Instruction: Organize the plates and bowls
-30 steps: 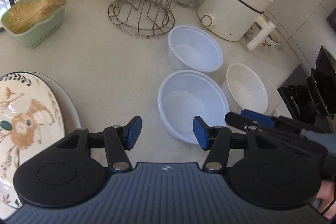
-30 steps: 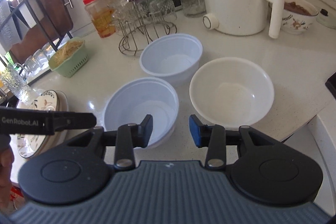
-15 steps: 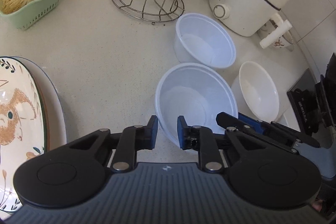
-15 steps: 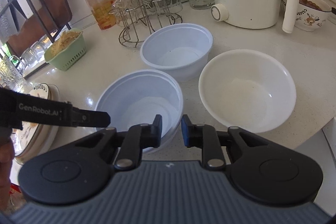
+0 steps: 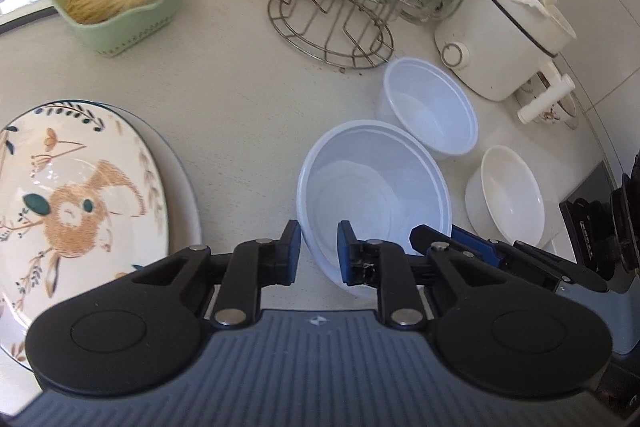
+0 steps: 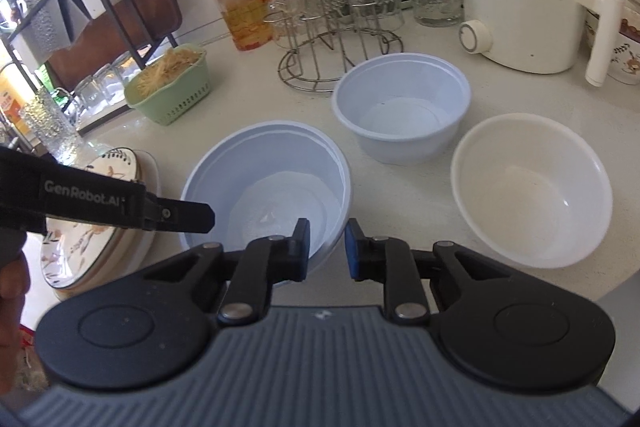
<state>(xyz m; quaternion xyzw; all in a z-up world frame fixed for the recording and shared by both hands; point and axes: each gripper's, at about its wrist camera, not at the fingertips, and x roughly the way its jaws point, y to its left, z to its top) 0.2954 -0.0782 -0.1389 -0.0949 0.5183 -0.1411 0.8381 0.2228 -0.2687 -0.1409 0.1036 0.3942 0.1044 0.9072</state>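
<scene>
The large pale-blue bowl [image 5: 374, 195] sits on the light surface [image 5: 240, 99], its near rim between the fingers of both tools: the left hand-held gripper [image 5: 318, 253] straddles the rim with a narrow gap, and the right hand-held gripper [image 6: 327, 249] does likewise, though actual contact cannot be told. Just behind it stands a smaller blue bowl [image 6: 402, 111], beside that a white bowl [image 6: 532, 189]. Stacked patterned plates [image 5: 80, 203] lie to its left.
</scene>
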